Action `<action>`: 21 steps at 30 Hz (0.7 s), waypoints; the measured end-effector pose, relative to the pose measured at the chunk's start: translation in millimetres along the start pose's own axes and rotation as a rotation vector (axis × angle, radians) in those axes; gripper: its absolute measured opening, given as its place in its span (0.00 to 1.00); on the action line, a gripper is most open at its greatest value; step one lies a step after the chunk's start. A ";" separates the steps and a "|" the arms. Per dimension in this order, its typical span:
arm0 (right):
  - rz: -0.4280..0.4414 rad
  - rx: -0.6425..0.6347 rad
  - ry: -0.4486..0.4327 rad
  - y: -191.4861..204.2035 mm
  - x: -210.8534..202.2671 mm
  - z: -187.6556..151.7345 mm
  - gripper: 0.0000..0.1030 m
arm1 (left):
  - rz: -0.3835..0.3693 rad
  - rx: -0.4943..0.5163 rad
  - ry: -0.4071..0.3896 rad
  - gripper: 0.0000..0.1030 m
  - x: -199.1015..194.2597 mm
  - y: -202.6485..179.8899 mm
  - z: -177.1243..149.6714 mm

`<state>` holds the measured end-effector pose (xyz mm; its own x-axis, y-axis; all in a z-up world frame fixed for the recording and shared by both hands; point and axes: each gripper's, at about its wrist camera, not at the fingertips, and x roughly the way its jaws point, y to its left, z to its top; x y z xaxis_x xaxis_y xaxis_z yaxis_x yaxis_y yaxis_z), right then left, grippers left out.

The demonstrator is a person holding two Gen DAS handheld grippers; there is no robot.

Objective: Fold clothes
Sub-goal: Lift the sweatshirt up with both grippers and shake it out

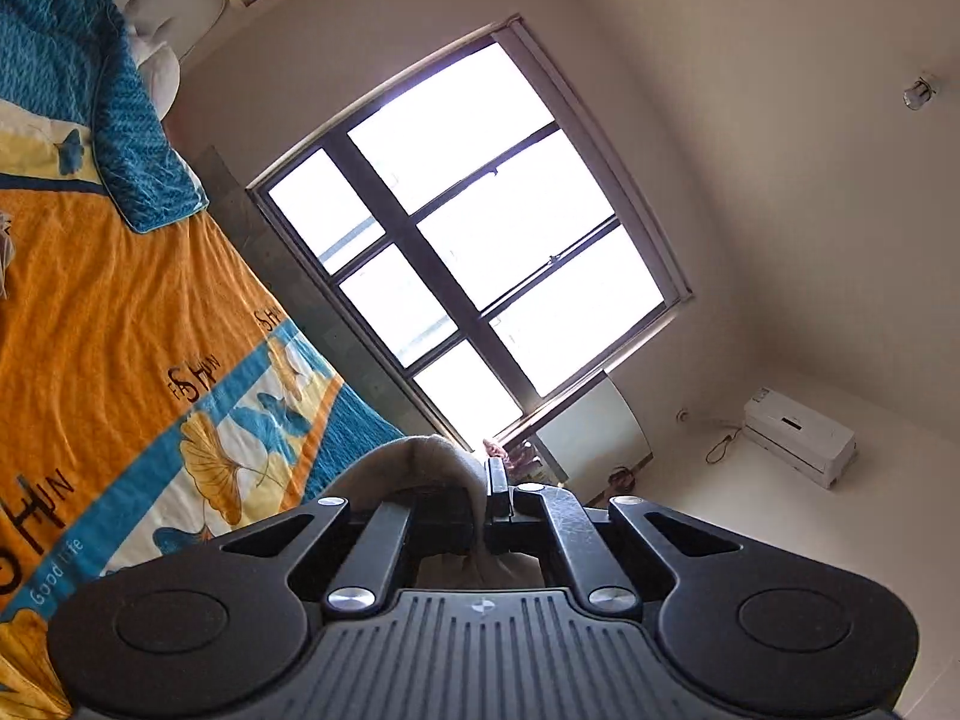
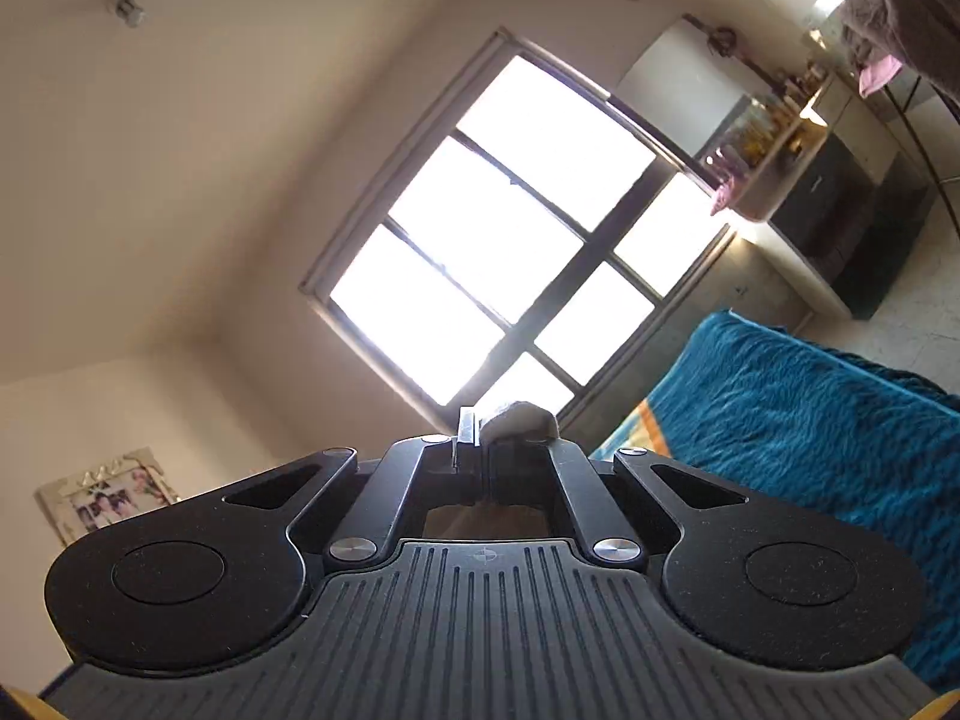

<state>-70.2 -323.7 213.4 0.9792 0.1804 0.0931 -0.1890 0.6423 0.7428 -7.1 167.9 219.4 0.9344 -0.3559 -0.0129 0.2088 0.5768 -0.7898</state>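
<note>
I am in a bedroom of a home. A bed (image 1: 120, 312) with an orange and teal printed cover fills one side, with a white pillow (image 1: 159, 69) at its head. A large paned window (image 1: 468, 222) lights cream walls. A framed family photo (image 2: 105, 501) hangs on one wall, an air conditioner (image 1: 798, 438) on another, and a cluttered shelf unit (image 2: 774, 144) stands beside the window.

We see a big bright window with a dark frame (image 1: 468, 228) in a cream wall. Beside it lies a bed with an orange, blue and white leaf-print blanket (image 1: 120, 324). A white air conditioner box (image 1: 798, 438) hangs near the corner. A framed photo (image 2: 105, 501) hangs on the wall.
</note>
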 end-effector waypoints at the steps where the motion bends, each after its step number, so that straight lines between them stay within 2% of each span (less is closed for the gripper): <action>1: -0.010 0.016 0.025 1.3 1.6 1.8 0.02 | -0.026 0.005 -0.019 0.00 -8.5 -6.6 2.7; 3: -0.010 0.070 0.064 2.0 0.9 6.9 0.02 | -0.093 0.019 -0.062 0.00 -27.3 -20.1 8.2; 4: 0.021 0.090 0.055 4.5 -6.1 10.0 0.02 | -0.126 0.026 -0.083 0.00 -36.8 -26.8 10.9; 8: 0.171 0.063 -0.064 30.7 -48.5 20.0 0.02 | -0.247 0.070 -0.168 0.00 -76.4 -56.5 21.4; 9: 0.201 0.052 -0.082 36.7 -57.7 21.0 0.02 | -0.242 0.093 -0.181 0.00 -84.7 -62.9 21.3; 11: 0.211 0.013 -0.059 46.7 -66.8 20.8 0.02 | -0.218 0.139 -0.206 0.00 -95.1 -71.6 18.9; 13: 0.209 0.013 -0.018 49.7 -69.4 21.9 0.02 | -0.233 0.131 -0.211 0.00 -100.2 -73.4 18.4; 17: 0.281 -0.027 -0.049 61.3 -88.5 24.7 0.02 | -0.233 0.130 -0.246 0.01 -108.7 -74.8 16.9; 20: 0.290 -0.039 -0.063 58.8 -84.0 20.5 0.02 | -0.150 0.114 -0.193 0.01 -81.1 -58.0 17.7; 21: 0.257 -0.037 -0.040 51.9 -70.0 17.7 0.02 | -0.104 0.114 -0.158 0.01 -65.3 -46.4 19.1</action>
<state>-147.2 -316.2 257.1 0.9005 0.3121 0.3027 -0.4341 0.6059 0.6667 -72.3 178.4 268.6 0.9378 -0.3033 0.1688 0.3296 0.6256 -0.7071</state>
